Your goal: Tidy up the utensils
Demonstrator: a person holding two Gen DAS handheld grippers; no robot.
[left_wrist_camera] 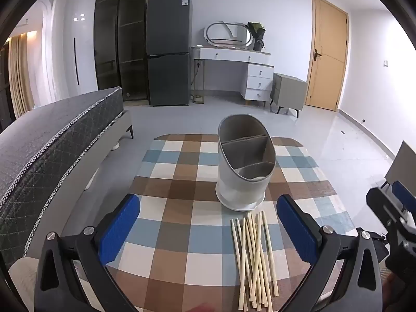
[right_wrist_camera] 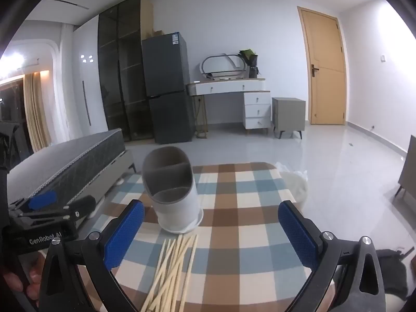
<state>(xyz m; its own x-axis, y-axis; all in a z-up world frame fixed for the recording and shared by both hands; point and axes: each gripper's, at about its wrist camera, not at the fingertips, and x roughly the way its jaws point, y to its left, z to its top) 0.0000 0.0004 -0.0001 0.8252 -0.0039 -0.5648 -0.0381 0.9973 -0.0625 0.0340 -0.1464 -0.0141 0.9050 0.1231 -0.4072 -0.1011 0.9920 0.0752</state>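
A grey-and-white utensil holder (left_wrist_camera: 244, 166) with divided compartments stands upright on the checked table (left_wrist_camera: 176, 208); its compartments look empty. A loose pile of several pale wooden chopsticks (left_wrist_camera: 253, 257) lies in front of it. My left gripper (left_wrist_camera: 208, 223) is open and empty above the table's near side, with the chopsticks near its right finger. My right gripper (right_wrist_camera: 210, 228) is open and empty; the holder (right_wrist_camera: 174, 189) and chopsticks (right_wrist_camera: 174, 273) lie near its left finger. The right gripper (left_wrist_camera: 395, 208) shows at the left view's right edge; the left gripper (right_wrist_camera: 52, 208) shows at the right view's left edge.
A dark grey bed (left_wrist_camera: 52, 143) runs along the table's left side. A white bag (right_wrist_camera: 293, 184) sits beyond the table's far right corner. A fridge (left_wrist_camera: 169, 52), a white dresser (left_wrist_camera: 241, 67), a grey nightstand (left_wrist_camera: 286, 91) and a wooden door (left_wrist_camera: 327, 57) stand along the far wall.
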